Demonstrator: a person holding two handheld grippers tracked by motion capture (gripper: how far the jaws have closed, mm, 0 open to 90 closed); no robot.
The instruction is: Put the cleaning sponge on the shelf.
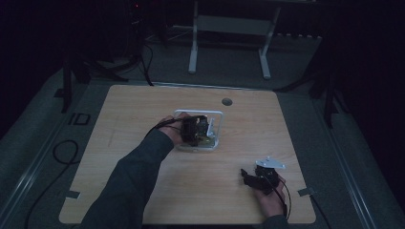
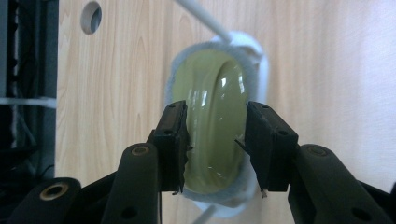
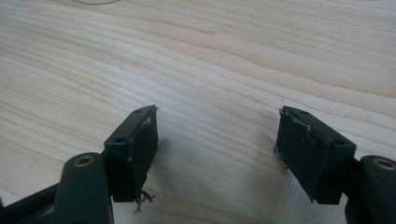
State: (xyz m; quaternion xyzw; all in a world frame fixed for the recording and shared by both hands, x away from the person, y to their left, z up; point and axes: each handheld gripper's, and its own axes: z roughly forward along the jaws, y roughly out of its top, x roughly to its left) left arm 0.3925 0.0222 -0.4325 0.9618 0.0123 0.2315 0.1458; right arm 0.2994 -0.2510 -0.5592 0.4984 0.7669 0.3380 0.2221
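Dim light covers the room in the high view, and the pale wood-grain tabletop [image 1: 143, 124] with rounded corners sits on grey carpet, a round cable hole [image 1: 227, 101] near its far edge. Beyond it I see a white metal frame leg [image 1: 193, 47].

Near the table's middle stands a white wire rack with an oval base [image 1: 210, 143]. Through the left gripper view I see a glossy olive-green plate [image 2: 215, 126] standing on edge over that base, its glazed surface smooth and curved, catching highlights, with a raised ridge running down it. A fuzzy grey rim edges the plate; I cannot tell what that material is. A white rod of the rack [image 2: 203, 18] slants away behind it.

My left gripper [image 2: 217, 140] has its two black blocky jaws on either side of the plate, pressed against its edges, so the claw is closed to the plate's width and gripping it. In the high view the left hand [image 1: 174, 131] holds that gripper at the rack.

My right gripper [image 3: 217, 149] hangs just above bare wood toward the near right of the table, jaws spread wide with nothing between them. Frayed threads hang from its matte black pads [image 3: 140, 154]. The right hand [image 1: 270, 198] holds it, well apart from the rack.
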